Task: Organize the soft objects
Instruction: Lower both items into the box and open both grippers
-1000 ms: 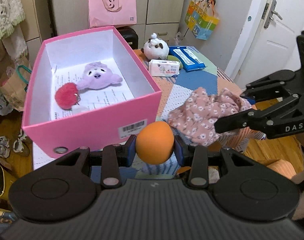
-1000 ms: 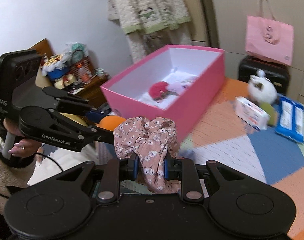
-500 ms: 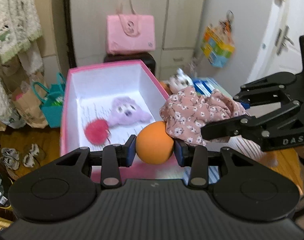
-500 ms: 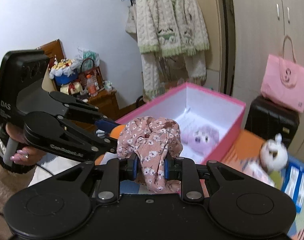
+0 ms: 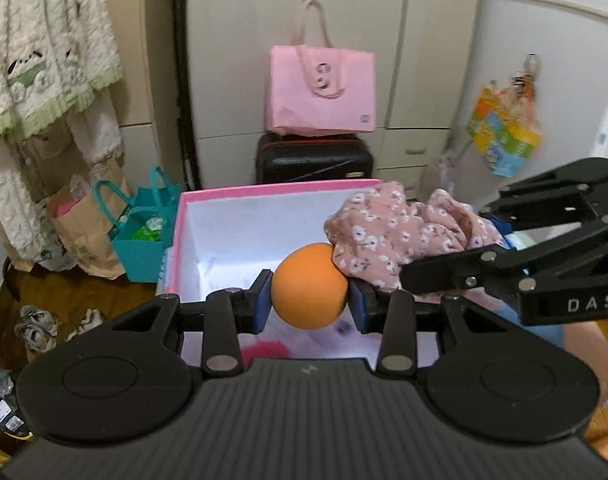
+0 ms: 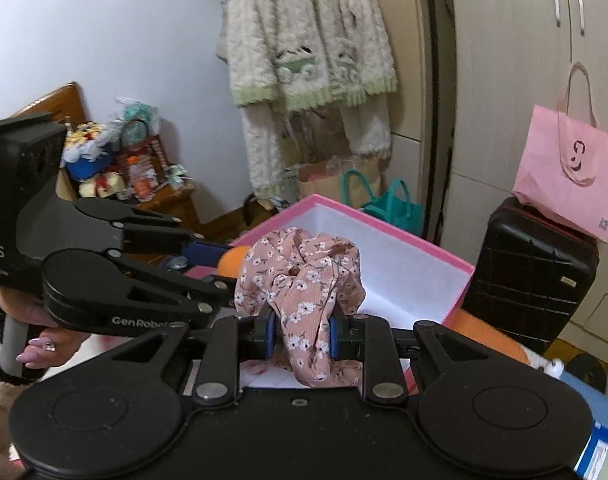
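Left jaws (image 5: 309, 295) clamped the orange ball (image 5: 309, 285), right jaws (image 6: 302, 332) gripped the floral cloth (image 6: 300, 280), both over the open pink box (image 5: 264, 224); risk was cloth snagging the ball or draping over the rim on release; readable: "DAS", "GenRobo" on the grippers.

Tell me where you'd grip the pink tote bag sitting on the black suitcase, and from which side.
Take the pink tote bag by its two fabric handles, coming from above. It stands upright on the black suitcase with the handle loops rising clear of the top edge, a thin, likely graspable part. The flat body looks too wide for the jaws, and the cabinet appears close behind.
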Demonstrator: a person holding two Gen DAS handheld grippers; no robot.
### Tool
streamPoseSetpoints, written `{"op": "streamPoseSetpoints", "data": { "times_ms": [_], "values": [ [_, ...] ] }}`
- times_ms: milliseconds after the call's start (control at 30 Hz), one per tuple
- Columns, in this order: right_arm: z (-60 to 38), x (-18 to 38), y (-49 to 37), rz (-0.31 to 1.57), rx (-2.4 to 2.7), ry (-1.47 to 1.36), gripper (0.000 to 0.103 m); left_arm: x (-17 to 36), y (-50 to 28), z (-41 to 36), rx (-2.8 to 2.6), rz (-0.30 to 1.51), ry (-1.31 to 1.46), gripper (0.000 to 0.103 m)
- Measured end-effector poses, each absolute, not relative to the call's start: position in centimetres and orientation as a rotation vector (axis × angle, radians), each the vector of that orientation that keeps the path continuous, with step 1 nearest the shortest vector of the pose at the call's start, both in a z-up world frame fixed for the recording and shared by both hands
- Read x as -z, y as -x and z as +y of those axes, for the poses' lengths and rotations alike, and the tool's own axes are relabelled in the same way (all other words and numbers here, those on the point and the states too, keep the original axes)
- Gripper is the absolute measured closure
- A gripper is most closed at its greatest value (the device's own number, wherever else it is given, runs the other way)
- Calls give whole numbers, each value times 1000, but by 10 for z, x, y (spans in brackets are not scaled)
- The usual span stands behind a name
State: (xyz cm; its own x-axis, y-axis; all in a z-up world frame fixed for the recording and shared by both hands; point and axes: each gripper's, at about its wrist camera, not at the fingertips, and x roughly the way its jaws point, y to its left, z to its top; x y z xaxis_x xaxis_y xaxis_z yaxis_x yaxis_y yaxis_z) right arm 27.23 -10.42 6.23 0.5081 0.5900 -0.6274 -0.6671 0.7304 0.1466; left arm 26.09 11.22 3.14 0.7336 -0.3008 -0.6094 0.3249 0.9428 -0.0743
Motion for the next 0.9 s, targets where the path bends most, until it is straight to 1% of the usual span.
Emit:
{"op": "streamPoseSetpoints", "data": {
  "times_ms": [233,400,600,700,767,867,900],
  "values": [
    [-82,-34,-314,795,-752,175,75,-13,-306,110,297,787,-84,64],
    [-63,-21,-326,815,-766,269,73,-8,-315,105,255,794,-145,65],
    [-54,-13,-332,827,-769,327,73,0,-325,109,237,831,-117,64],
    [-46,-8,-334,825,-771,369,71,1,-323,108,222,805,-130,59],
    [-43,-5,-336,824,-770,384,65,0,-322,110,212,796,-123,47],
    [-43,-3,-339,825,-775,386,59,-2,-318,113,218,780,-106,46],
    [-44,-3,-339,821,-778,378,52,-3,-315,115,218,776,-99,46]
  ]
}}
